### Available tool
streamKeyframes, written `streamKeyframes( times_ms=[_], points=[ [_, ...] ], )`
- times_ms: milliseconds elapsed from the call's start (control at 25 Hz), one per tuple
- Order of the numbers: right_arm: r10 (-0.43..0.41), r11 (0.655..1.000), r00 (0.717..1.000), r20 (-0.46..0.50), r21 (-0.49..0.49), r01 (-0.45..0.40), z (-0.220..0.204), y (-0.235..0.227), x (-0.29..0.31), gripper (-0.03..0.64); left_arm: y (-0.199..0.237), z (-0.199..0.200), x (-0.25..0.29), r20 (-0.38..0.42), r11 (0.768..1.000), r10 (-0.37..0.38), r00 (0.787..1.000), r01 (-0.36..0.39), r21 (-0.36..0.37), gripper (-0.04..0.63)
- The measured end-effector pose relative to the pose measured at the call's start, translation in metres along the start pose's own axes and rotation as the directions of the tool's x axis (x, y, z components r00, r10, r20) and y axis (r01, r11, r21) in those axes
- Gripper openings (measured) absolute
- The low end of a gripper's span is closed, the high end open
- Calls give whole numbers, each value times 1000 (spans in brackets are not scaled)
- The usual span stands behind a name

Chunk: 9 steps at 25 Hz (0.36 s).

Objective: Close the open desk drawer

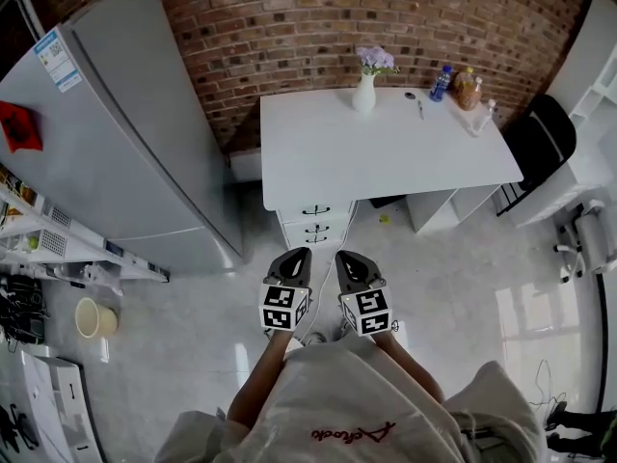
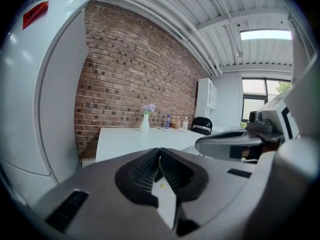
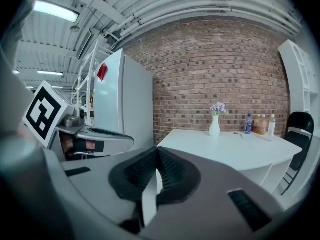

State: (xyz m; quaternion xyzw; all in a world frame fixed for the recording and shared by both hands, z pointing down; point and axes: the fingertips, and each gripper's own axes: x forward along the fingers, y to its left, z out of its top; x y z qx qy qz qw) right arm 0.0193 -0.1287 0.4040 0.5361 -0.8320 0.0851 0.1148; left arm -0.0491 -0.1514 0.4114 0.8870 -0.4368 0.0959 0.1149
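A white desk (image 1: 386, 152) stands against the brick wall. Under its front left sits a white drawer unit (image 1: 315, 222) with three dark handles; from this height I cannot tell which drawer stands out. My left gripper (image 1: 292, 261) and right gripper (image 1: 349, 260) hang side by side just short of the unit, pointing at it without touching it. Both are shut with nothing between the pads. The left gripper view shows its closed jaws (image 2: 160, 156) before the desk top (image 2: 130, 139). The right gripper (image 3: 157, 156) looks the same, with the desk (image 3: 235, 146) beyond it.
A tall grey fridge (image 1: 125, 133) stands left of the desk. A white vase of flowers (image 1: 364, 90) and bottles (image 1: 441, 82) sit at the desk's back. To the right is a black chair (image 1: 540, 143). A beige bucket (image 1: 94, 318) and shelving are at the left.
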Motion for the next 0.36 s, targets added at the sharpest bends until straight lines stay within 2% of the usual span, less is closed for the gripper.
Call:
streamKeyframes(
  times_ms=[360],
  points=[
    [10, 1000, 1000, 3, -13, -10, -2, -3, 3, 18, -4, 0, 6, 0, 1000, -12, 1000, 12, 10, 23]
  ],
)
